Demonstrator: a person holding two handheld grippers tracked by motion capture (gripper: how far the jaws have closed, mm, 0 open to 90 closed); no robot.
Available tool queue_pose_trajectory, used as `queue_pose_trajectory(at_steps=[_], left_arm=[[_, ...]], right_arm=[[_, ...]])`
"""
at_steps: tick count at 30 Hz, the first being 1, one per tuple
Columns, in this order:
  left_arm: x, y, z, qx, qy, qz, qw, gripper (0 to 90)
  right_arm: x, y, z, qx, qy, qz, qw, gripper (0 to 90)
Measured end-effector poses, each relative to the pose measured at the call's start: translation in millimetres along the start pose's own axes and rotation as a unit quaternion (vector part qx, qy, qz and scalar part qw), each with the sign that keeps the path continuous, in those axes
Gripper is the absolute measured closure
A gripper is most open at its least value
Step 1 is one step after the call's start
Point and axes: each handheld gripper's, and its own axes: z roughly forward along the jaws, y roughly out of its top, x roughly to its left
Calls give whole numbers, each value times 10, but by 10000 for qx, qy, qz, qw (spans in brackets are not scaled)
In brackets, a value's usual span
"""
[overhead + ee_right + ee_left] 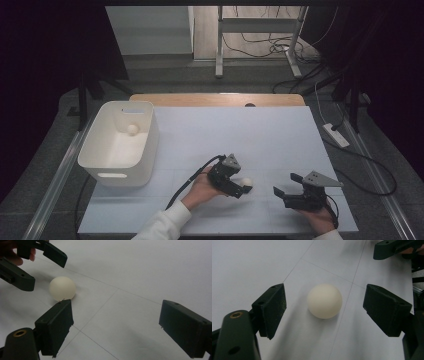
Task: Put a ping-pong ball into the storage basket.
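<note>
A small cream-white ball [324,301] is seen resting on the pale sheet of the table [260,135], in the lower middle of the high view, where it lies just at the tip of the left gripper [242,188]. In the left gripper view it sits near the centre of the frame, directly between the two black fingers [272,308], with clear gaps of table showing on either side; the fingers are spread apart and nothing is pressed by the pads. No long axis is offered by a round ball, so the coming move is judged to turn only on the ball staying centred in that gap while the fingers are brought together.

The right gripper [284,192] is held lower right in the high view, apart from the ball, its fingers [56,326] likewise standing wide with only bare table between them. In the right gripper view the ball appears at upper left, beyond its near finger, with the left gripper's fingers around it. The left hand is plainly the nearer one.

At the left of the high view a white bin [102,152] stands on the table, well apart from the grippers, and a second ball [132,129] is seen inside it.
</note>
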Motion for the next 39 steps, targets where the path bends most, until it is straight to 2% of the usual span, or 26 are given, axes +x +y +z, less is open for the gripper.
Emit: queue_pose_trajectory(at_steps=[15, 18, 23, 29, 33, 36, 39], left_arm=[[-39, 28, 149, 293, 74, 110, 9995, 191], [-42, 33, 157, 345, 102, 150, 9992, 190], [-57, 52, 179, 535, 187, 329, 9979, 190], [-67, 59, 210, 586, 195, 340, 9975, 198], [-66, 59, 210, 584, 187, 344, 9975, 318], [-65, 61, 198, 583, 98, 363, 9976, 501], [-54, 65, 197, 615, 27, 317, 9976, 513]], right_arm=[[-5, 0, -4, -2, -5, -1, 10000, 122], [-5, 0, -3, -7, 3, 4, 10000, 122], [-6, 1, -1, -5, 2, 5, 10000, 122], [-7, 1, -3, -10, 3, 3, 10000, 122], [-8, 1, -4, -14, 4, 14, 10000, 122], [-9, 1, -4, -17, 4, 16, 10000, 122], [-10, 1, -4, -15, 3, 14, 10000, 122]])
